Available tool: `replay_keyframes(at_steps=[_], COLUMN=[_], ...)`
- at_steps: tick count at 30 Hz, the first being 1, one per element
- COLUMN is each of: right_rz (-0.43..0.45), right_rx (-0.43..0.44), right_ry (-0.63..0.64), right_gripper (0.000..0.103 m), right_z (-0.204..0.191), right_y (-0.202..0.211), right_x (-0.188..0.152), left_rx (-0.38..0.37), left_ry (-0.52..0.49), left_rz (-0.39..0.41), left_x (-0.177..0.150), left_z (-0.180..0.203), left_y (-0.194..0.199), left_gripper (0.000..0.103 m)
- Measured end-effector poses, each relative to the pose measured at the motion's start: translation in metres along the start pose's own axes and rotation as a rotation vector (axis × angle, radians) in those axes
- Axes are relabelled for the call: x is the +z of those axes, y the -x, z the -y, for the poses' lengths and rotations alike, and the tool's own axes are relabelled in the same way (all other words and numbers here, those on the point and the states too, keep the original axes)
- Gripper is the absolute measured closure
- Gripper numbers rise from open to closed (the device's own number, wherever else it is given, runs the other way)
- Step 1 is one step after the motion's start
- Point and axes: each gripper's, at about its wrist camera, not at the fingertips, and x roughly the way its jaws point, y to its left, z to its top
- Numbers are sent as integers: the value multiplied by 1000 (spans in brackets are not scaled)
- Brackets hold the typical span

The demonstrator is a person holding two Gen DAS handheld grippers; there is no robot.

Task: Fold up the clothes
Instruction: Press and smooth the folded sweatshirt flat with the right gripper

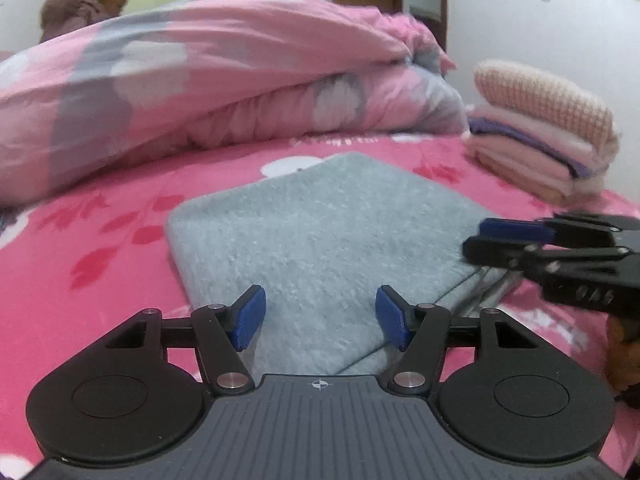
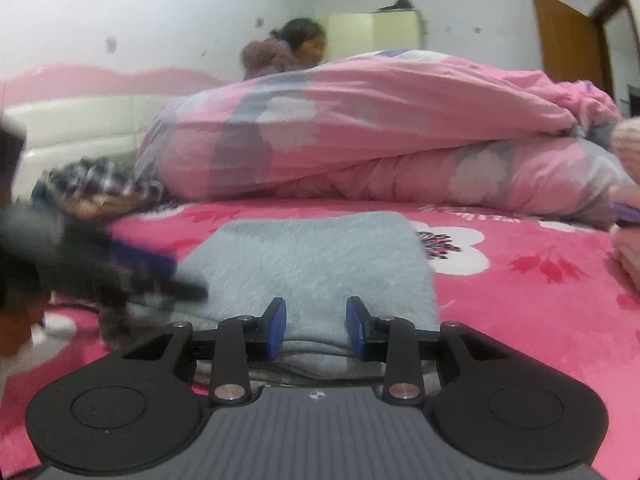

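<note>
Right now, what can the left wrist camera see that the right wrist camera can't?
Only the left wrist view shows the whole stack of folded clothes with a knitted piece on top. Only the right wrist view shows a checked cloth and the white headboard. Both show the folded grey towel, the pink quilt, the flowered bedsheet, a person behind the quilt, and both grippers' blue fingers apart, holding nothing.

White walls (image 2: 160, 8), a brown wooden door (image 2: 568, 36), a cream headboard (image 2: 80, 128) behind the bed
</note>
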Motion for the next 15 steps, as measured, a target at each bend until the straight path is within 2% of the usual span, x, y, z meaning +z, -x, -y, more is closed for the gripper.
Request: replay_keyframes(at_steps=[2,6,7,10,13,15], right_rz=[18,54,50,-49,-55,-44], right_rx=[-11,-96,-115,-158,-152,-161], right_ry=[-36,10,10,-29,-77,-71], right_gripper=[68,68,68,69,70,78], right_z=[6,6,8,20,27,25], right_y=[8,15,13,-6,-4,-2], right_x=[5,17,17,1,8,16], left_rx=[-2,2,3,7,11,9], left_ry=[9,9,8,6,5,10], left_rz=[-3,-4,-4,-4,-5,-7], left_x=[0,0,0,0,0,0], left_z=[-1,0,1,2,3,2], left_y=[0,-1,-1,-1,-1,-1], left_gripper=[42,41,41,41,41,41])
